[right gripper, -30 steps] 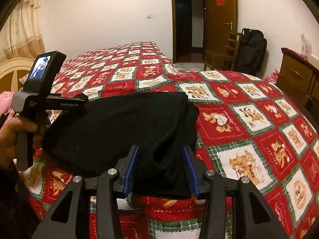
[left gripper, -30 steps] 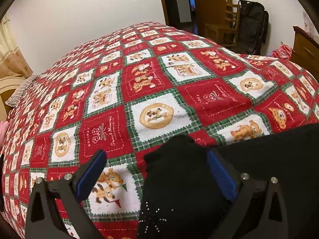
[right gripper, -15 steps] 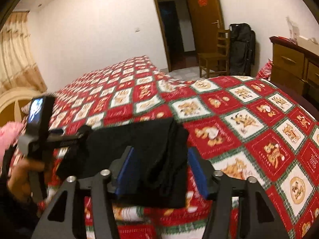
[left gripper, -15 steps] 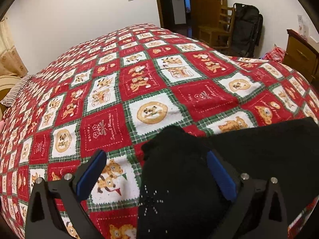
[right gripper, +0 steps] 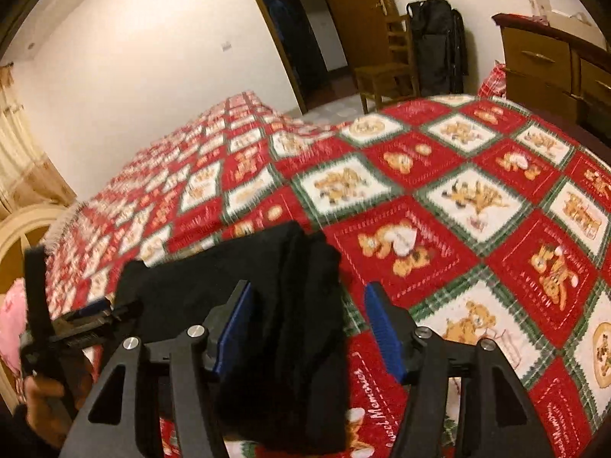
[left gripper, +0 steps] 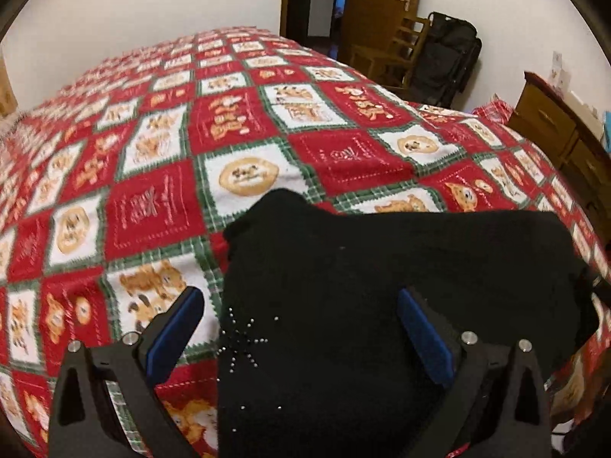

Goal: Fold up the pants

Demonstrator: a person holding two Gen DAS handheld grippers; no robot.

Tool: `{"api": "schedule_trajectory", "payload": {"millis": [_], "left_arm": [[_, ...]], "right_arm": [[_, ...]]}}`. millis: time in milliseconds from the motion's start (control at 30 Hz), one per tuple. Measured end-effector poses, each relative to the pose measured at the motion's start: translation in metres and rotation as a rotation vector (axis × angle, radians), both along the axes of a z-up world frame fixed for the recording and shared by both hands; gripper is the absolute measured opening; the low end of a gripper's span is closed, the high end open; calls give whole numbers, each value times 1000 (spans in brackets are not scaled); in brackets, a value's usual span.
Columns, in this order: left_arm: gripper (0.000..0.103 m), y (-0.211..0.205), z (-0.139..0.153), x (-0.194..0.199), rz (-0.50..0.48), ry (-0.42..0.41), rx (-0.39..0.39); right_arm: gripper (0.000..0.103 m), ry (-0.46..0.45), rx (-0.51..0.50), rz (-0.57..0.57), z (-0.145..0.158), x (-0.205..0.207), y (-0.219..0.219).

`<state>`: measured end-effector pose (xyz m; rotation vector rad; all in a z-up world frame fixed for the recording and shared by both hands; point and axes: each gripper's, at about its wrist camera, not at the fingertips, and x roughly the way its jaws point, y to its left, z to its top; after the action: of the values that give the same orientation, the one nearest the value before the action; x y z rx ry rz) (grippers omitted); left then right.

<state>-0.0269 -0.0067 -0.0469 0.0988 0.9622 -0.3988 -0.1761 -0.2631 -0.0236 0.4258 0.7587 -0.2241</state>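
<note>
The bed (left gripper: 160, 198), covered by a red, white and green checked quilt printed with bears, spreads ahead of both tools and gives a broad flat surface for folding. On it lie the black knit pants (left gripper: 401, 267), already doubled into a compact stack, so the layers sit squarely on one another. In the left wrist view they run from under the left tool (left gripper: 301, 328) away to its right. That tool stands wide open, its left pad over bare quilt and its right pad over the cloth, gripping nothing. The right tool (right gripper: 305, 328) straddles the stacked end; its jaws are opening, the fabric between them with a gap at the right pad, probably letting the fold settle.
</note>
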Motion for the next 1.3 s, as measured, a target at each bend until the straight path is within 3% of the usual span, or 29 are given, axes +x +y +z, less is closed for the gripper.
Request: {"api": "schedule_trajectory", "payload": {"millis": [100, 267, 433, 733, 833, 1033, 1167, 1300], "left_arm": [[103, 0, -5, 0, 6, 24, -7], [103, -5, -7, -4, 6, 5, 26], [103, -8, -6, -8, 9, -22, 51], [103, -7, -7, -9, 26, -28, 43], [103, -6, -9, -8, 34, -19, 31], [103, -6, -9, -8, 41, -10, 21], [103, -5, -10, -8, 41, -4, 16], [103, -2, -12, -5, 41, 29, -19]], "right_arm": [[62, -12, 90, 5, -9, -1, -3], [69, -20, 115, 1, -12, -5, -3], [69, -15, 75, 18, -10, -4, 4], [70, 3, -93, 42, -11, 1, 30], [70, 14, -97, 53, -11, 2, 30], [53, 14, -108, 96, -6, 1, 36], [53, 7, -70, 93, -8, -1, 31], [61, -9, -21, 78, -10, -3, 24]]}}
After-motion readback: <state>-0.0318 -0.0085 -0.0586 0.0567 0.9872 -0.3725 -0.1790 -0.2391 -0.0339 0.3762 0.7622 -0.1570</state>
